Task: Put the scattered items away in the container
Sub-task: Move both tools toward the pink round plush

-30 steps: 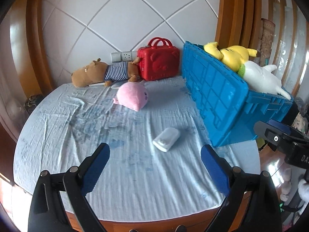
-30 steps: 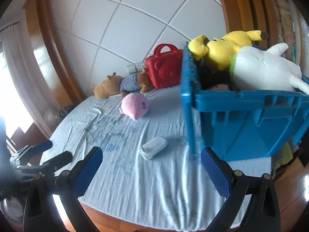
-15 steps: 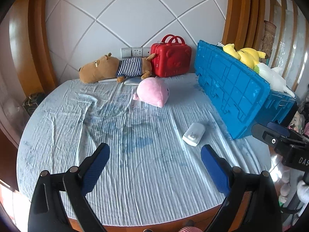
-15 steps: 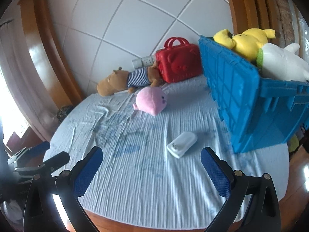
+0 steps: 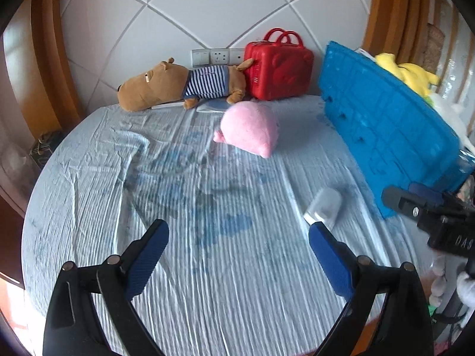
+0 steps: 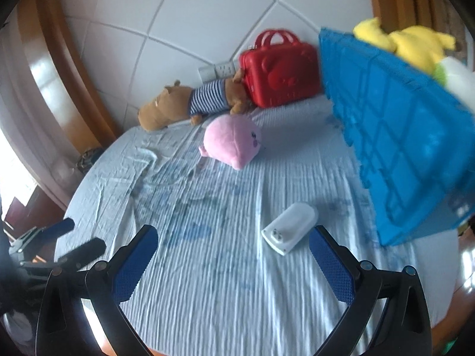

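A blue crate (image 5: 386, 130) (image 6: 400, 136) stands at the right of the round table, with a yellow plush (image 5: 406, 74) (image 6: 409, 44) and a white plush (image 6: 457, 80) on top. On the cloth lie a pink plush (image 5: 249, 129) (image 6: 231, 142), a brown striped-shirt plush (image 5: 178, 84) (image 6: 193, 103), a red case (image 5: 279, 62) (image 6: 279, 71) and a white plug-in device (image 5: 325, 206) (image 6: 291, 227). My left gripper (image 5: 237, 255) and right gripper (image 6: 233, 264) hover open over the near side, holding nothing. The white device lies just beyond each gripper's right-hand finger.
The table (image 5: 89, 184) is covered by a wrinkled light-blue cloth and ends in a round edge near me. A tiled wall with sockets (image 5: 213, 56) runs behind. Wooden frames stand at left and right. The other gripper (image 5: 430, 216) (image 6: 56, 252) shows at each view's side.
Both views have swung left and pulled back: the crate has slid toward the right edge, and the pink plush and white device now sit further right. Both grippers stay open.
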`<move>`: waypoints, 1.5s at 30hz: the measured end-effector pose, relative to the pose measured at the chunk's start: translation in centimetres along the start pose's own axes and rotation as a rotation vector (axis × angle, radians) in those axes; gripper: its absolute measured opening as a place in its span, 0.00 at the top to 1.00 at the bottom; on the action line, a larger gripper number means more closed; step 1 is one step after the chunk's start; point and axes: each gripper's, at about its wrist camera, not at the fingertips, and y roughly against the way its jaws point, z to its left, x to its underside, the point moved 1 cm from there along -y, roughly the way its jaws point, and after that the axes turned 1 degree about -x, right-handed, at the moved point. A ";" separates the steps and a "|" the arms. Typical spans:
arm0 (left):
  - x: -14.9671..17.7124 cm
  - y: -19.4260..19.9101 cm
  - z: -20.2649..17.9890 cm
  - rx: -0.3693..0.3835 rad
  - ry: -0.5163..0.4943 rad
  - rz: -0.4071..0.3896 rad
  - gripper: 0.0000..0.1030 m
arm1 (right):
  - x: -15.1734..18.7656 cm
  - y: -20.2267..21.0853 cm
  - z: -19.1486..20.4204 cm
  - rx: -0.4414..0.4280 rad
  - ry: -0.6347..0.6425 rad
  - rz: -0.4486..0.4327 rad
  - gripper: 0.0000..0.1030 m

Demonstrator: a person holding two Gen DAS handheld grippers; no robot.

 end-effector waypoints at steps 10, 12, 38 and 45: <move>-4.5 -7.2 0.8 -0.074 0.090 0.076 0.06 | -5.9 -7.7 -4.0 -0.011 0.008 0.072 0.00; -5.0 -8.3 1.1 -0.076 0.106 0.095 0.06 | -6.7 -8.9 -4.6 -0.019 0.003 0.088 0.00; -10.2 -31.9 -4.9 0.034 0.073 0.258 0.06 | -11.7 -20.8 -11.2 0.156 -0.004 0.169 0.00; -11.4 -32.2 1.5 -0.077 0.090 0.207 0.06 | -14.2 -24.9 -10.9 0.072 -0.040 0.174 0.00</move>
